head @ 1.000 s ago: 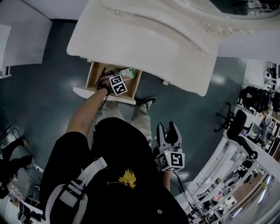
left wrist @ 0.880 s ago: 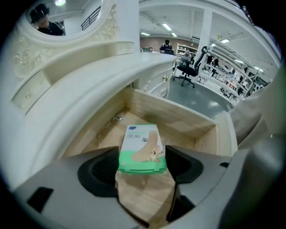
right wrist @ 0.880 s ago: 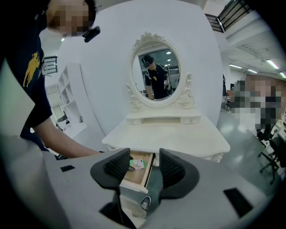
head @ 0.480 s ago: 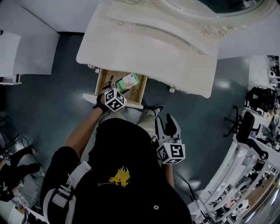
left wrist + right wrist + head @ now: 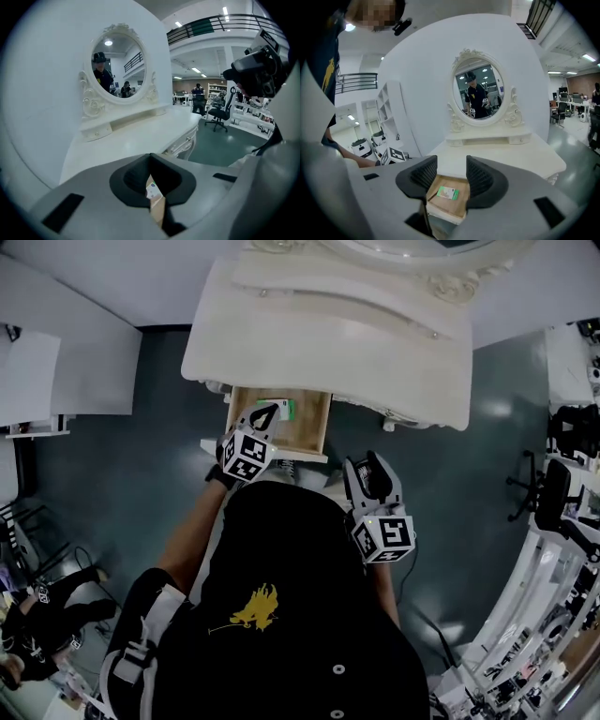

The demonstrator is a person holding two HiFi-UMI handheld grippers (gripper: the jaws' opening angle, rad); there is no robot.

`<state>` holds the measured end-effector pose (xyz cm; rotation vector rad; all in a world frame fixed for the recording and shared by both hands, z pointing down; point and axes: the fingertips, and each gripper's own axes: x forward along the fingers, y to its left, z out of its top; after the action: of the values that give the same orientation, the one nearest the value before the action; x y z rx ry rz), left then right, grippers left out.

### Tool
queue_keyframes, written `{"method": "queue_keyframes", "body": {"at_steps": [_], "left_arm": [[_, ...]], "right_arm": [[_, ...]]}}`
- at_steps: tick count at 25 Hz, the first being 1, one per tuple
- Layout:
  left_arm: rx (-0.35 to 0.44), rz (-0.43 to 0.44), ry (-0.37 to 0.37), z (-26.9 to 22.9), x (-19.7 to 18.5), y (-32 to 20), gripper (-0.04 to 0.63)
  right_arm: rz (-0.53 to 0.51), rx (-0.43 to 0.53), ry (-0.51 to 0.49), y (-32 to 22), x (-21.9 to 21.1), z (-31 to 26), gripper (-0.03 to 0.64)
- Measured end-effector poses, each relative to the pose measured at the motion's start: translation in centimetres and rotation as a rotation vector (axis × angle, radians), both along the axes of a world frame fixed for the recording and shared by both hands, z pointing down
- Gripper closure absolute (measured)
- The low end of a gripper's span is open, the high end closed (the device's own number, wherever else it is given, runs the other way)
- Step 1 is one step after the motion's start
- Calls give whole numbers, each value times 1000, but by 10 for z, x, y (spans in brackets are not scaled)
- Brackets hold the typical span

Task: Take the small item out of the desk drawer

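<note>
Left gripper (image 5: 266, 413) now out of drawer (image 5: 312, 424), fingers (image 5: 133, 178) together, packet (image 5: 447, 192) beyond.

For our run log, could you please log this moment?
left gripper shut | right gripper open | green item in open drawer
</note>
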<state>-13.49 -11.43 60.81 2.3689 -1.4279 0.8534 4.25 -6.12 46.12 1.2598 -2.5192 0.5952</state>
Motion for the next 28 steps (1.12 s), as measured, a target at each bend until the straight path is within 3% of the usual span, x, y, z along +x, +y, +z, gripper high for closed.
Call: {"method": "queue_keyframes", "body": {"at_steps": [5,9,10,11,12,16,19,24,28], "left_arm": [[-34,-35,-21,18,-20,13,584],[-74,-9,-79,45,-29,13,565],[-89,14,-99,54,-30,12,507],[-104,43,-119,63,-29,11,494],[-118,73,-141,71,-29,9,481],[-209,200,-250,115,-28,6,320],[-292,299,-339,158,-29,7,260],[-425,446,-483,224,-34,11,225],[-503,445,-489,257,-36,3,222]], "right_arm": [[-7,-9,13,4,2,6,408],[-8,-21,44,10,3,10,416],[-7,-15,56,11,4,10,447],[-5,-7,65,12,5,9,528],[-3,-1,71,13,6,8,558],[23,-12,93,17,13,10,558],[50,-28,107,20,19,14,558],[90,-86,145,33,30,24,558],[112,-118,179,39,37,29,558]]}}
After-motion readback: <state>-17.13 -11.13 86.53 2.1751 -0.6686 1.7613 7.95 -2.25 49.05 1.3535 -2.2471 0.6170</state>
